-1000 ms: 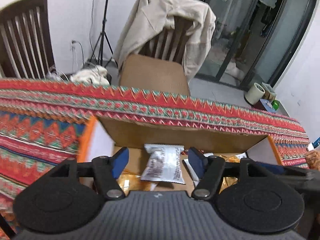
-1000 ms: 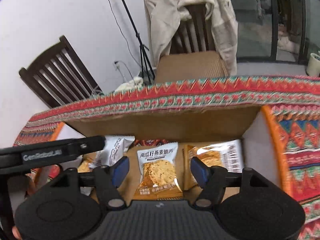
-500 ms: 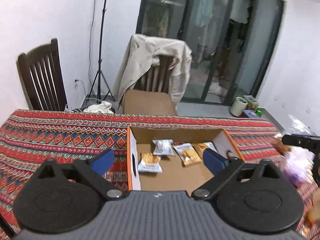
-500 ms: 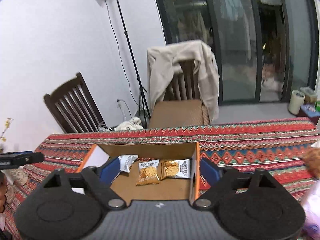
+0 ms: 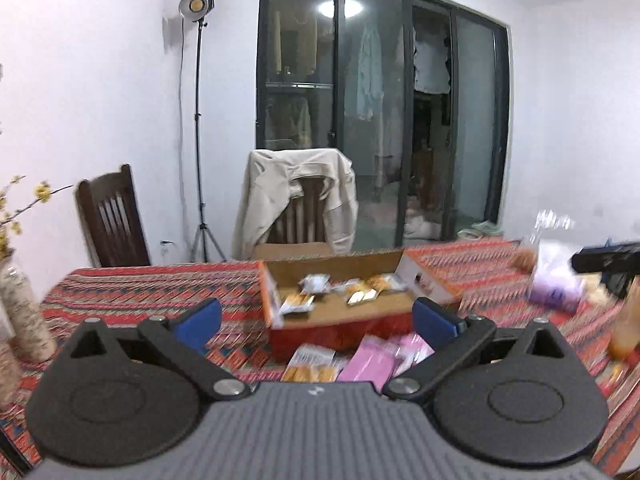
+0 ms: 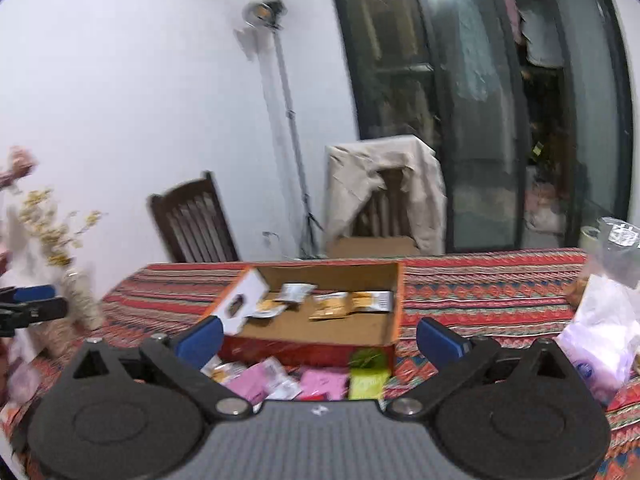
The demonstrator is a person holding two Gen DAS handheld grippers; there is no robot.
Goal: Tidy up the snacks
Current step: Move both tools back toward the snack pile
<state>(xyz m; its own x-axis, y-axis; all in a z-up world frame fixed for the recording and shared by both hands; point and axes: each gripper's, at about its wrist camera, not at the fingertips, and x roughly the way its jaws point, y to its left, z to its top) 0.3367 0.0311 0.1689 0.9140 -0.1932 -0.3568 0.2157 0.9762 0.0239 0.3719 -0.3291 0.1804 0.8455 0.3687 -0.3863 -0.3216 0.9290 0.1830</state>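
Left wrist view has the left gripper point(image 5: 316, 316) spread wide and empty above the red patterned tablecloth point(image 5: 160, 292), facing the open orange cardboard box point(image 5: 340, 328) with a few snack packets point(image 5: 298, 302) inside and pink packets point(image 5: 380, 360) lying just before it. Only the right wrist view, its right gripper point(image 6: 318, 338) equally spread and empty, shows a green packet point(image 6: 368, 380) among those, and a white plastic bag point(image 6: 600, 336) well to the right.

surface: red zigzag-patterned woven cloth point(image 6: 480, 288) | centre: open orange cardboard box point(image 6: 394, 312) | near edge: pink point(image 5: 372, 362), green point(image 6: 368, 376), orange snack packets point(image 5: 310, 364) | right: white plastic bag point(image 6: 600, 344) | left: pale vase point(image 5: 22, 316)
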